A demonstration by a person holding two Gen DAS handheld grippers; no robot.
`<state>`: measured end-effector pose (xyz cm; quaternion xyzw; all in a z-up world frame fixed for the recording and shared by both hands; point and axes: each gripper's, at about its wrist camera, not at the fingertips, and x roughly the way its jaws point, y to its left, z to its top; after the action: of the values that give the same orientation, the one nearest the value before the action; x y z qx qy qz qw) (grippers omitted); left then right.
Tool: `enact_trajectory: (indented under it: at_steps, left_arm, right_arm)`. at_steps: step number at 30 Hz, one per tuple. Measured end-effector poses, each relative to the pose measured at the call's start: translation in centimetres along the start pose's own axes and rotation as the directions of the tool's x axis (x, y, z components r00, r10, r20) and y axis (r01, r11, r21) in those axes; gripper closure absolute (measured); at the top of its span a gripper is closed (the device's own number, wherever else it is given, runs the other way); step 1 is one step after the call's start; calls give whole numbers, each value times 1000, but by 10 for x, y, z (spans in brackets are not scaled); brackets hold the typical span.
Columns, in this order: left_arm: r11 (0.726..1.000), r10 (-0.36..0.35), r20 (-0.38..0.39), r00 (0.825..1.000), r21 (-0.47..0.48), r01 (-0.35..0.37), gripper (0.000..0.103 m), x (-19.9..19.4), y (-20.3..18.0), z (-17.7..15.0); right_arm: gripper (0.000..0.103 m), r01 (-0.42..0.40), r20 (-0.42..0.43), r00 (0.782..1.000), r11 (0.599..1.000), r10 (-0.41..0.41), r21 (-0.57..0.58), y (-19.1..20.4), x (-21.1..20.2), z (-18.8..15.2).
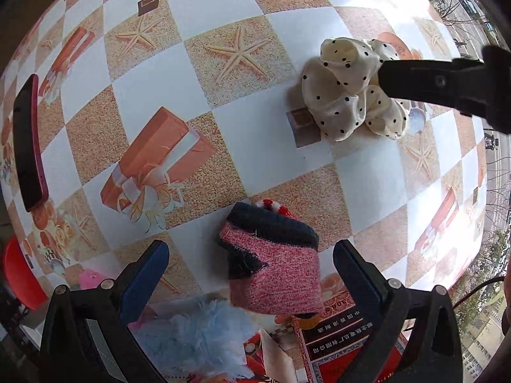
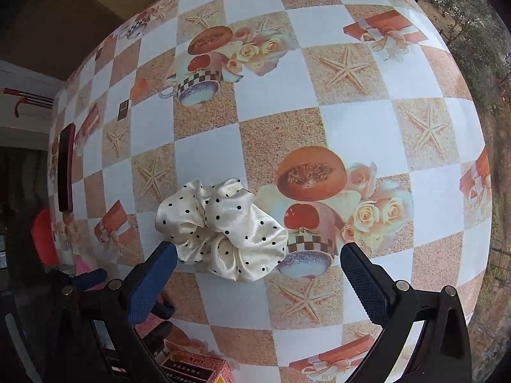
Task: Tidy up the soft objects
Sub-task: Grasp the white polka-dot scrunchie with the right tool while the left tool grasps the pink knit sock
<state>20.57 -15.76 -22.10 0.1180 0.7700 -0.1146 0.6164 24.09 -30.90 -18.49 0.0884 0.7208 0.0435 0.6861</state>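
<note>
A cream satin scrunchie with black dots [image 2: 223, 226] lies on the patterned tablecloth; it also shows in the left wrist view [image 1: 348, 92]. My right gripper [image 2: 255, 274] is open, its jaws wide on either side of the scrunchie, just short of it; one of its fingers [image 1: 424, 79] reaches over the scrunchie in the left wrist view. A pink and navy knitted piece [image 1: 274, 261] lies between the wide-open jaws of my left gripper [image 1: 252, 274]. A light blue fluffy object [image 1: 198, 335] lies below it, near the left finger.
A dark red phone [image 1: 28, 143] lies at the table's left edge, also in the right wrist view [image 2: 65, 167]. A red printed box [image 1: 345, 341] sits near the front edge, under the knitted piece. A red stool [image 1: 19, 274] stands beyond the table.
</note>
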Motion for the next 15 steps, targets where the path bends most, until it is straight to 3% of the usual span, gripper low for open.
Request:
enact_trajectory:
  at_steps: [4, 7, 10, 15]
  left_arm:
    - [995, 78, 7, 997, -58, -78, 0, 11, 16, 3]
    - [992, 22, -1, 1000, -126, -22, 0, 17, 31, 4]
    - [991, 10, 9, 1000, -130, -9, 0, 20, 32, 7]
    - [987, -17, 3, 1000, -159, 17, 0, 32, 29, 14]
  right_arm:
    - [0, 104, -23, 994, 990, -107, -94, 27, 35, 13]
    - [0, 207, -20, 977, 973, -210, -101, 22, 46, 10]
    - [0, 214, -39, 976, 975, -216, -59, 3, 46, 0]
    - [0, 214, -43, 975, 972, -219, -97, 1, 48, -6]
